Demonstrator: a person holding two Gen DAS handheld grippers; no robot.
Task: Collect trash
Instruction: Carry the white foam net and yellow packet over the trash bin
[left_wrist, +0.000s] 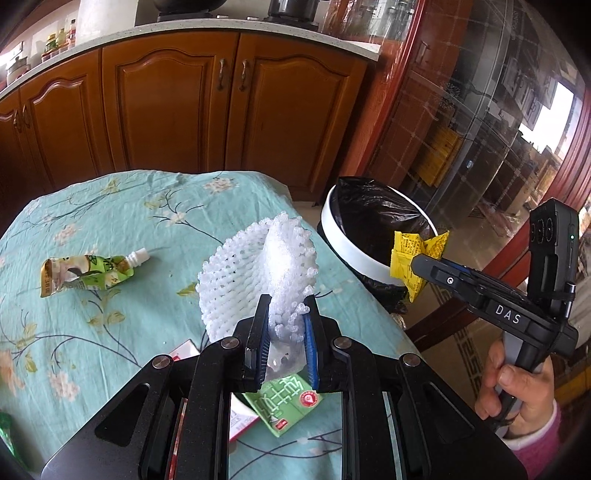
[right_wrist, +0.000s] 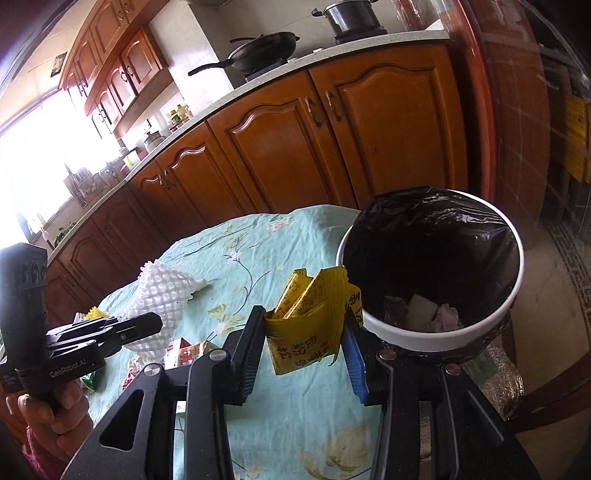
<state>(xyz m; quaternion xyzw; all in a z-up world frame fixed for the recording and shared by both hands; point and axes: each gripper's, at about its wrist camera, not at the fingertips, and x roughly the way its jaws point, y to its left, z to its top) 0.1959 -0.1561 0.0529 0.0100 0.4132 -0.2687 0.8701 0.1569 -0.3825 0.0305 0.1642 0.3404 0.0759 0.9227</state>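
Left tongs: our left tongs (left_wrist: 283, 314) pinch a white foam fruit net (left_wrist: 258, 273), raised above the counter (left_wrist: 110, 206); the net fans out ahead of the blue pads (left_wrist: 309, 339). In the right wrist view the same tongs (right_wrist: 147, 325) appear at the left with the net (right_wrist: 162, 295) at their tips.

Right tongs: our right tongs (right_wrist: 306, 325) clamp a yellow printed packet (right_wrist: 306, 332), with smaller yellow sachets (right_wrist: 295, 291) standing in its open top. In the left wrist view these tongs (left_wrist: 415, 264) hold the packet (left_wrist: 410, 258) at the near rim of the bin.

Trash bin: we note a white-rimmed round bin (right_wrist: 424, 336) with a black liner (right_wrist: 424, 236), standing just beside the counter's right edge. Pale scraps (right_wrist: 424, 314) lie at its bottom. The packet sits at the bin's near-left rim; we cannot tell whether it touches.

Counter: covered by a teal floral cloth (right_wrist: 295, 406).

Remaining trash: a crumpled green spout pouch (left_wrist: 92, 273) lies at the left of the cloth, well apart from the net. A green printed carton piece (left_wrist: 286, 402) and a red-and-white carton (left_wrist: 242, 421) lie beneath our left tongs.

Background: wooden cabinets (left_wrist: 166, 99), with a black wok (right_wrist: 266, 51) and a pot (right_wrist: 349, 16) above.
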